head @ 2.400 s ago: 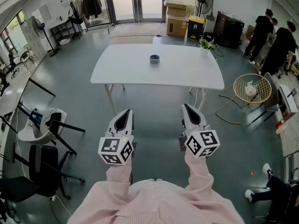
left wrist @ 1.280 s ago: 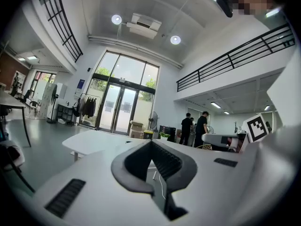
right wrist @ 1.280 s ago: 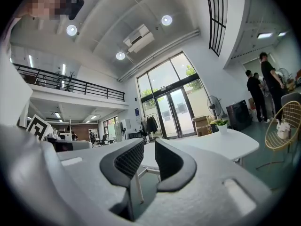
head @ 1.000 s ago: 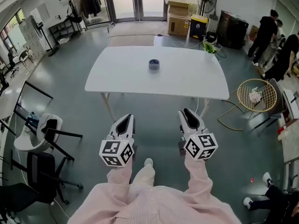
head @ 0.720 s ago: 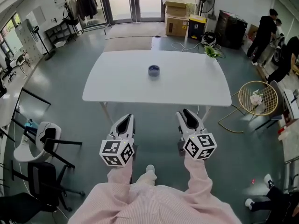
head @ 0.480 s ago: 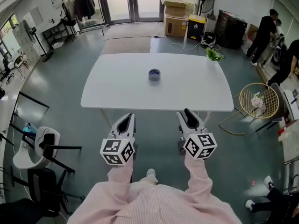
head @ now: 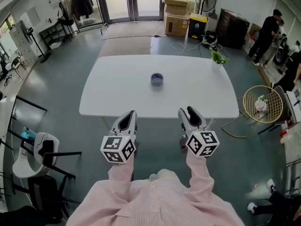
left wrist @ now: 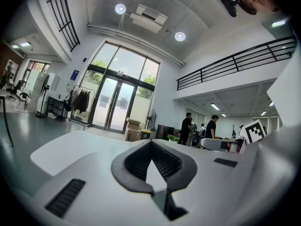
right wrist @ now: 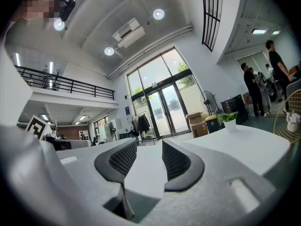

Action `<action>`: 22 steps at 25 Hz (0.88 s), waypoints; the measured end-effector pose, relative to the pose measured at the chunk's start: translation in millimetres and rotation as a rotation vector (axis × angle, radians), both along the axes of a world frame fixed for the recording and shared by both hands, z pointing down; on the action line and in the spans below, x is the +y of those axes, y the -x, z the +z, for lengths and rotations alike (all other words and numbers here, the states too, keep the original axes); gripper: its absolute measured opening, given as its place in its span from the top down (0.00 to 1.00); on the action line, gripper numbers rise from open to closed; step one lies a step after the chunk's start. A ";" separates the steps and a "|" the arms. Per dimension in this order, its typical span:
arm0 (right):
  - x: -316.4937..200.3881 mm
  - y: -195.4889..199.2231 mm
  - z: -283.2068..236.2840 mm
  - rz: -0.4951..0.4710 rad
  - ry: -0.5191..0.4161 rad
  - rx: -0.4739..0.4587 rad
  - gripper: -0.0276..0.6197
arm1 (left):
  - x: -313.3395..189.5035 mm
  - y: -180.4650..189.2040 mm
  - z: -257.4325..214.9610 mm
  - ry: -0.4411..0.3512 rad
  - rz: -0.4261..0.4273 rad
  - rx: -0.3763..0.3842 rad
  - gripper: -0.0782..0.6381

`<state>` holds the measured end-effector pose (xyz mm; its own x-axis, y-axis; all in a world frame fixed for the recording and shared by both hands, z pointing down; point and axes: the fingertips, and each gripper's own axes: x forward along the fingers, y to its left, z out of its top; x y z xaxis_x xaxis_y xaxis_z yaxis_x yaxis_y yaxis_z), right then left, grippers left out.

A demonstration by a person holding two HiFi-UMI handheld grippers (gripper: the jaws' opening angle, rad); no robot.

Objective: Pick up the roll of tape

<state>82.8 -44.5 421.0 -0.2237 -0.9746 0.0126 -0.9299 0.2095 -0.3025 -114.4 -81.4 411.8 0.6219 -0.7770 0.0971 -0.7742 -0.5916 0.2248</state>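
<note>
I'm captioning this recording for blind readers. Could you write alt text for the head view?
A roll of tape sits near the middle of a white table, seen from above. By its near edge, a person holds out two empty grippers toward it: the left gripper shut, the right gripper with jaws that have just been opening.

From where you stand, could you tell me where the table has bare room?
Nearly all of the white table is bare: the whole left half, the near strip in front of the roll of tape, and the right side up to the potted plant at the far right corner. Only those two spots are taken.
</note>
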 end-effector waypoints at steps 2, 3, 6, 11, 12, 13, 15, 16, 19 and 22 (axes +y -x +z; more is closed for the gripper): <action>-9.9 -5.0 3.5 0.016 0.010 -0.005 0.72 | -8.3 -1.5 1.8 0.005 -0.002 -0.002 0.89; -14.9 -6.9 5.0 0.019 0.014 -0.007 0.72 | -12.4 -2.0 3.0 0.008 -0.004 -0.002 0.89; -32.3 -9.9 7.7 0.009 0.017 -0.029 0.72 | -26.4 -3.6 8.2 0.022 -0.013 -0.004 0.89; -77.4 -10.7 14.0 -0.034 0.038 -0.059 0.72 | -66.6 -1.9 16.3 0.049 -0.040 -0.006 0.89; -88.4 -12.2 14.7 -0.042 0.042 -0.061 0.73 | -76.8 -3.0 17.6 0.054 -0.046 -0.008 0.89; -99.8 -14.5 15.9 -0.050 0.046 -0.061 0.72 | -87.0 -5.3 19.7 0.060 -0.050 -0.010 0.89; -123.5 -20.7 20.0 -0.065 0.058 -0.060 0.72 | -107.6 -13.2 27.4 0.077 -0.055 -0.016 0.89; -136.0 -23.7 22.9 -0.074 0.065 -0.059 0.72 | -118.0 -17.5 32.7 0.089 -0.057 -0.017 0.89; -171.8 -29.4 32.7 -0.116 0.101 -0.049 0.73 | -145.3 -28.2 47.8 0.134 -0.063 -0.019 0.89; -206.5 -38.4 37.0 -0.145 0.132 -0.039 0.73 | -171.9 -37.4 55.0 0.167 -0.070 -0.021 0.89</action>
<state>121.1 -251.0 458.0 -0.3641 -0.9227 0.1268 -0.8799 0.2961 -0.3716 -77.0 -253.3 466.8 0.5634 -0.7902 0.2413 -0.8178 -0.4918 0.2989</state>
